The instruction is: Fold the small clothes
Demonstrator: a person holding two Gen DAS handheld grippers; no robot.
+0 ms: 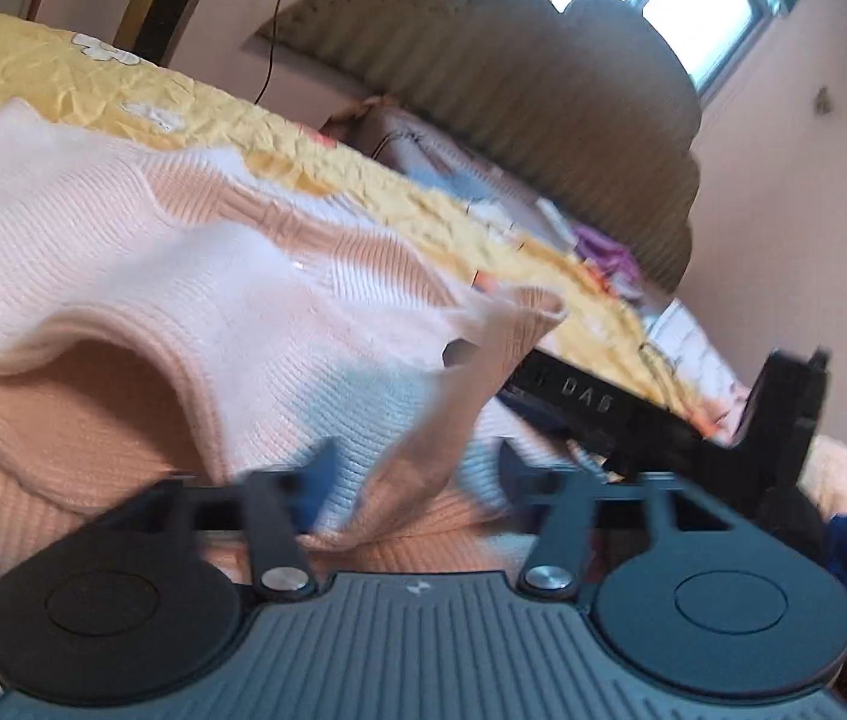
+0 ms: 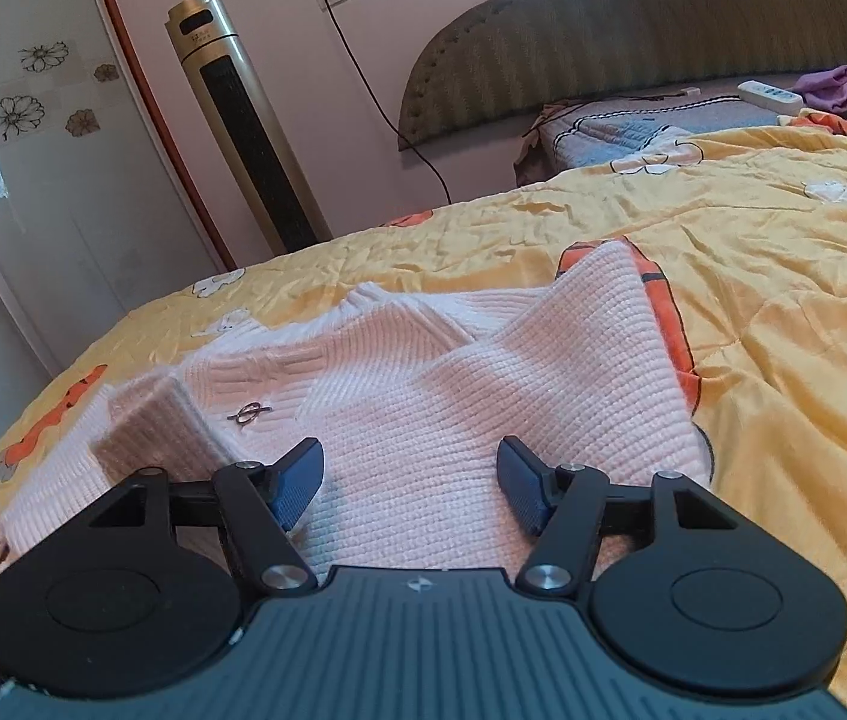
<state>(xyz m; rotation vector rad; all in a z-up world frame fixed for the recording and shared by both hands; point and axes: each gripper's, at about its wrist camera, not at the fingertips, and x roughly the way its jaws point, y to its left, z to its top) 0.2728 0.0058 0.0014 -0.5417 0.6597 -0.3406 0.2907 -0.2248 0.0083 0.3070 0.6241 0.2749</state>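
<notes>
A pink sweater [image 2: 423, 384] lies rumpled on the yellow quilt [image 2: 783, 312], filling the middle and lower left of the right wrist view. The right gripper [image 2: 410, 480] is spread wide over it, holding nothing. The left gripper [image 1: 411, 474] is spread wide too, with sweater cloth hanging between its fingers.

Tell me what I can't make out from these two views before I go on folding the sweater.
- Left gripper, left wrist view: motion blur smears the jaws, and a raised fold of the pink sweater hangs between them; whether they pinch it is unclear.
- Sweater's near edge, right wrist view: hidden under the open right gripper.
- Small metal ornament on the knit: too small to identify.
- Right gripper in the left wrist view: blurred, jaws out of sight.
</notes>
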